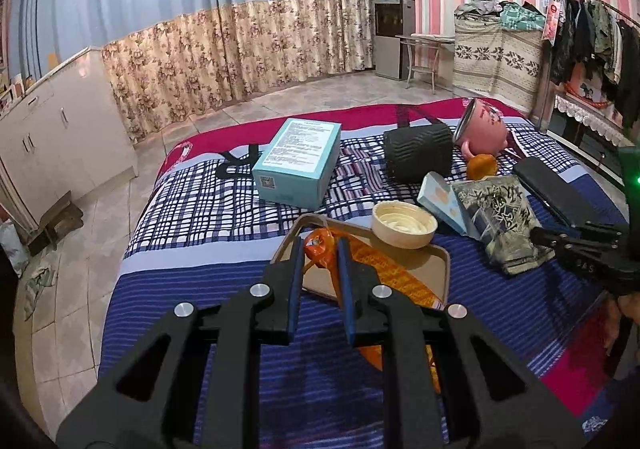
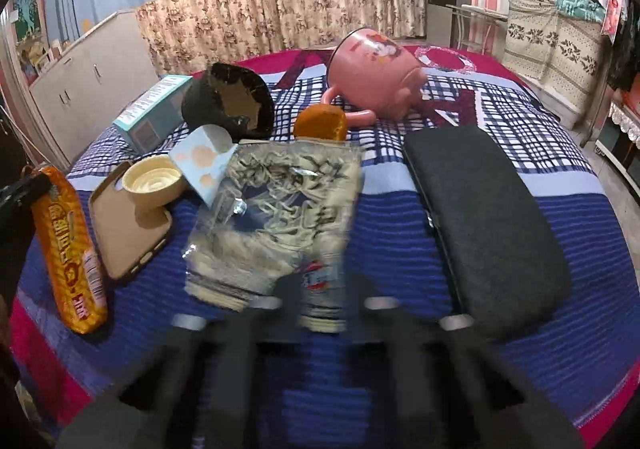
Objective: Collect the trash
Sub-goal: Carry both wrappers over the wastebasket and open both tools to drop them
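My left gripper [image 1: 319, 251] is shut on the twisted end of an orange snack wrapper [image 1: 320, 249], which hangs down over the tan phone case [image 1: 438, 261]. The wrapper also shows in the right wrist view [image 2: 70, 249], at the far left. A grey patterned plastic bag [image 2: 276, 209] lies in the middle of the bed. My right gripper [image 2: 320, 289] is blurred, with its jaws either side of the bag's near edge; the same gripper shows in the left wrist view [image 1: 560, 241] touching the bag [image 1: 500, 217].
On the bed lie a teal box [image 1: 298, 161], a black ribbed roll [image 1: 418, 153], a tipped pink pot [image 2: 372, 81], an orange fruit [image 2: 320, 123], a cream bowl [image 2: 152, 179], a small blue carton [image 2: 204, 161] and a long grey case [image 2: 488, 217]. Tiled floor lies to the left.
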A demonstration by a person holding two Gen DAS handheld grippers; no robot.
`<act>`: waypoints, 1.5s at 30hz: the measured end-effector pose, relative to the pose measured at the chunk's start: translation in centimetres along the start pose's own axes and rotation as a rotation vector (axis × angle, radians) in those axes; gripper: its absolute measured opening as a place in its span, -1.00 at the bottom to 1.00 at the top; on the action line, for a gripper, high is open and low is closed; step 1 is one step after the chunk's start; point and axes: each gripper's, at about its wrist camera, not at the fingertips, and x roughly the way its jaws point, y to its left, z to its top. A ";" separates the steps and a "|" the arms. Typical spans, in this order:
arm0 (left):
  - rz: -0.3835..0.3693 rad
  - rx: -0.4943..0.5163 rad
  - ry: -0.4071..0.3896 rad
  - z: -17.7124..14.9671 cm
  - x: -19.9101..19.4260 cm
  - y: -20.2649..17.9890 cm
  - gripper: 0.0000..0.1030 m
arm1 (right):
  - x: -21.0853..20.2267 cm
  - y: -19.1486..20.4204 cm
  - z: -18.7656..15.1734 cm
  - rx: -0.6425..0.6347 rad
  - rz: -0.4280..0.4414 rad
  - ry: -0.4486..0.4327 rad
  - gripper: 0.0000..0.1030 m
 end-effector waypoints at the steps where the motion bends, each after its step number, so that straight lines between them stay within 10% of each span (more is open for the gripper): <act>1: 0.002 0.006 -0.006 0.0 -0.2 -0.3 -0.70 | -0.6 -0.4 -0.1 0.011 0.005 -0.009 -0.88; 21: -0.149 0.084 -0.151 4.7 -4.7 -11.6 -0.70 | -18.0 -12.8 -4.3 0.131 -0.175 -0.293 -0.92; 45: -0.400 0.270 -0.176 5.5 -5.6 -34.3 -0.70 | -24.3 -28.8 -12.1 0.444 -0.473 -0.382 -0.93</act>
